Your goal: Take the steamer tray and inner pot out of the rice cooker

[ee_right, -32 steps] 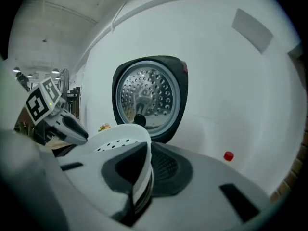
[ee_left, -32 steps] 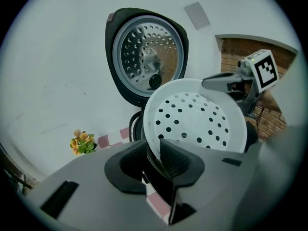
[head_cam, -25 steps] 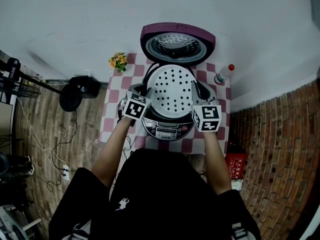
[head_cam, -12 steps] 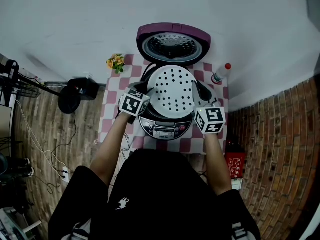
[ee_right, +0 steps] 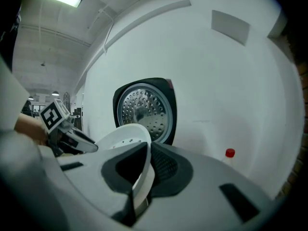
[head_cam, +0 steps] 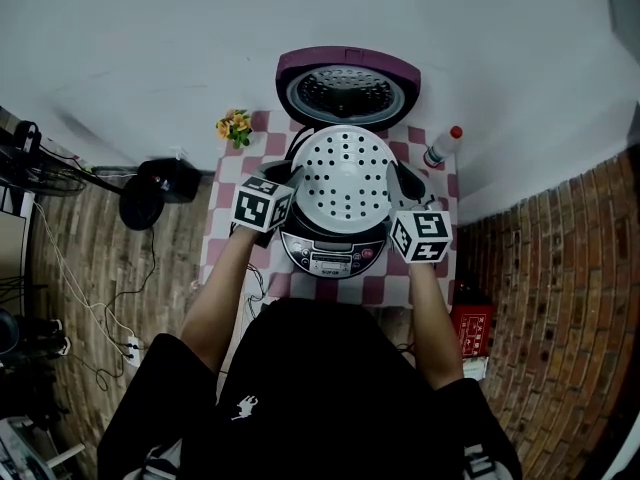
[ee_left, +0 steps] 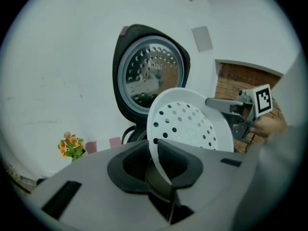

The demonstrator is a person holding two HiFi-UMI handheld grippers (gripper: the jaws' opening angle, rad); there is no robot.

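The white perforated steamer tray (head_cam: 345, 178) hangs over the open rice cooker (head_cam: 335, 250), whose purple lid (head_cam: 347, 88) stands up behind it. My left gripper (head_cam: 290, 175) has the tray's left rim (ee_left: 159, 129) between its pads, and its jaws are closing on it. Opposite it, my right gripper (head_cam: 396, 174) is shut on the tray's right rim (ee_right: 142, 177). The left gripper view shows the tray (ee_left: 187, 124) tilted, with the right gripper (ee_left: 219, 102) at its far edge. The inner pot is hidden beneath the tray.
The cooker stands on a small red-and-white checked table (head_cam: 225, 218) against a white wall. A small flower pot (head_cam: 235, 125) sits at the back left, a red-capped bottle (head_cam: 443, 148) at the back right. A black fan (head_cam: 155, 183) and cables lie on the floor to the left.
The left gripper has risen slightly with the tray's left rim, and the tray sits a little higher over the cooker. The right gripper has hardly moved.
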